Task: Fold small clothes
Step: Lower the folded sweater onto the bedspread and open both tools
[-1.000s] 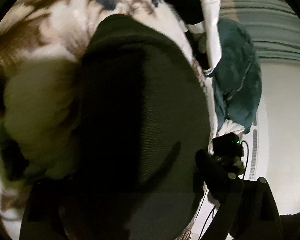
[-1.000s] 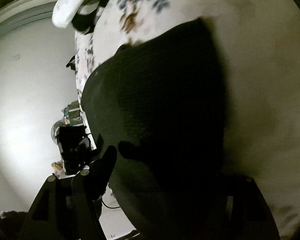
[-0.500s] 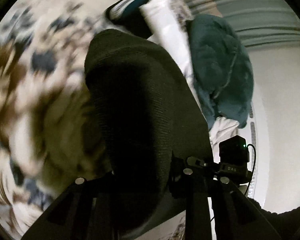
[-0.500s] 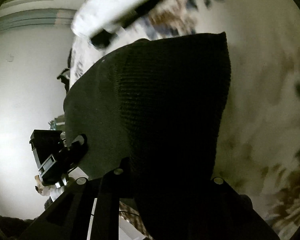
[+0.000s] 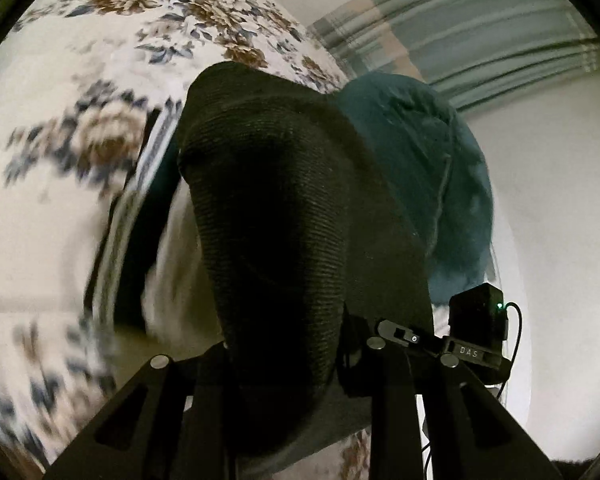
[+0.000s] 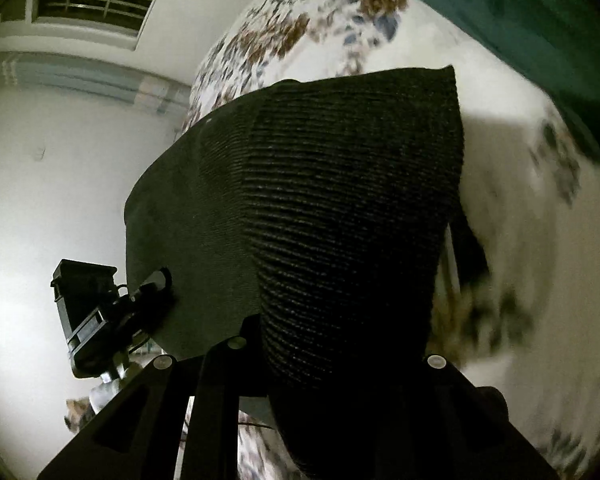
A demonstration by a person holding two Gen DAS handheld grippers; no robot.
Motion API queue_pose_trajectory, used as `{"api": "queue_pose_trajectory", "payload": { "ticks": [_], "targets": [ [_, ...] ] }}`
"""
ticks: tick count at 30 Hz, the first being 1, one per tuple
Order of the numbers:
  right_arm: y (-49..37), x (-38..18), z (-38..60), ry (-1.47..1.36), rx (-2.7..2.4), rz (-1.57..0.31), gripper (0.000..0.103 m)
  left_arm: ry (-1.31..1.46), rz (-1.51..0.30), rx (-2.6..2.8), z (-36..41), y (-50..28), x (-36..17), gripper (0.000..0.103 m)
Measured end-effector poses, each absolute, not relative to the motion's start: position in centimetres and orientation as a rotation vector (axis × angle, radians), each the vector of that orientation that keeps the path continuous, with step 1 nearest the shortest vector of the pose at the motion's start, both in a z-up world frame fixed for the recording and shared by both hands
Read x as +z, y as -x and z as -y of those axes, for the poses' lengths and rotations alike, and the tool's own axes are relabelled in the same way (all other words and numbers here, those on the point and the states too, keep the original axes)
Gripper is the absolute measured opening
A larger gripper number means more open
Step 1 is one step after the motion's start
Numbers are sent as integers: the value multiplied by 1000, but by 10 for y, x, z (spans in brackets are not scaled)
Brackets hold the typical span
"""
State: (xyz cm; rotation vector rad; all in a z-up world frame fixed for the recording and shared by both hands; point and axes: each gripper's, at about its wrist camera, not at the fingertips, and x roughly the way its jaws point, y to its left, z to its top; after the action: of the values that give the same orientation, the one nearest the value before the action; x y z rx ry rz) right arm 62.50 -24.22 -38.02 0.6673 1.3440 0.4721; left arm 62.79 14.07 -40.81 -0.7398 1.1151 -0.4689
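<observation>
Now both claws hold one black knit garment (image 5: 284, 216) clear of the floral bed (image 5: 60, 208).

Left view: the left claw (image 5: 284, 364), at 6 o'clock, is clenched on the garment's near edge, and the ribbed cloth rises from the fingers toward 12 o'clock, filling the centre. At 4 o'clock the right claw (image 5: 396, 332) pinches the same edge further along. A teal blanket (image 5: 428, 184) lies on the bed at 2 o'clock, and a striped cloth (image 5: 140, 216) lies blurred at 9 o'clock.

Right view: the right claw (image 6: 320, 360), at 6 o'clock, grasps the garment (image 6: 340, 208), and the left claw (image 6: 156, 284) bites its edge at 8 o'clock. The bed (image 6: 540, 280) spans 12 to 4 o'clock, with the blanket (image 6: 540, 20) at 1 o'clock.

Two grips set apart along one edge probably serve to spread the cloth flat between them, so that it hangs without bunching. Judged from this, the fold is not yet made; the next move likely calls for laying the free end onto bare bed, away from the blanket and striped cloth.
</observation>
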Motion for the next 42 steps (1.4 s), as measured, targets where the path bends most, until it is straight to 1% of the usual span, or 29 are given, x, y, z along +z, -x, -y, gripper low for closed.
{"api": "queue_pose_trajectory", "payload": {
  "ticks": [3, 5, 7, 10, 12, 14, 15, 16, 17, 18, 19, 20, 21, 22, 24, 25, 28, 32, 38, 42],
  "targets": [
    [-671, -395, 229, -653, 434, -1357, 19, 726, -1169, -447, -145, -669, -426, 22],
    [-695, -408, 222, -625, 401, -1379, 19, 715, -1237, -412, -149, -694, -447, 22],
    [-707, -420, 217, -591, 366, -1406, 19, 696, -1303, -389, -149, -707, -464, 23],
    [-709, -436, 215, -554, 326, -1425, 20, 702, -1312, -397, -150, -711, -469, 25],
    [-709, -437, 215, -522, 299, -1438, 28, 709, -1305, -396, -150, -709, -467, 25],
    [-708, -434, 214, -464, 257, -1440, 41, 686, -1288, -370, -148, -702, -462, 27],
    [-709, -432, 211, -416, 227, -1432, 45, 668, -1283, -355, -147, -703, -461, 28],
    [-710, -428, 208, -370, 199, -1422, 52, 636, -1268, -333, -145, -699, -457, 31],
    [-709, -423, 206, -319, 167, -1410, 62, 609, -1258, -311, -144, -697, -452, 44],
    [-706, -418, 204, -272, 139, -1399, 69, 574, -1251, -279, -142, -696, -448, 56],
    [-702, -413, 202, -239, 122, -1389, 85, 533, -1240, -242, -141, -694, -444, 82],
    [-694, -407, 200, -206, 106, -1376, 98, 506, -1213, -217, -139, -688, -438, 89],
    [-685, -400, 198, -171, 80, -1361, 100, 491, -1194, -201, -137, -684, -433, 90],
    [-677, -395, 197, -146, 58, -1350, 101, 458, -1184, -164, -135, -676, -428, 90],
    [-653, -383, 198, -92, 7, -1327, 102, 423, -1172, -123, -133, -668, -422, 97],
    [-642, -380, 197, -70, -19, -1319, 102, 402, -1158, -96, -131, -661, -417, 102],
    [-605, -364, 205, -41, -70, -1303, 103, 372, -1138, -42, -128, -643, -406, 102],
    [-576, -337, 205, -14, -111, -1259, 103, 286, -1126, 13, -114, -617, -387, 102],
    [-524, -270, 201, 22, -117, -1185, 103, 130, -1093, 76, -88, -561, -337, 102],
    [-477, -209, 199, 49, -137, -1113, 103, 53, -1062, 74, -68, -518, -295, 102]
  ]
}}
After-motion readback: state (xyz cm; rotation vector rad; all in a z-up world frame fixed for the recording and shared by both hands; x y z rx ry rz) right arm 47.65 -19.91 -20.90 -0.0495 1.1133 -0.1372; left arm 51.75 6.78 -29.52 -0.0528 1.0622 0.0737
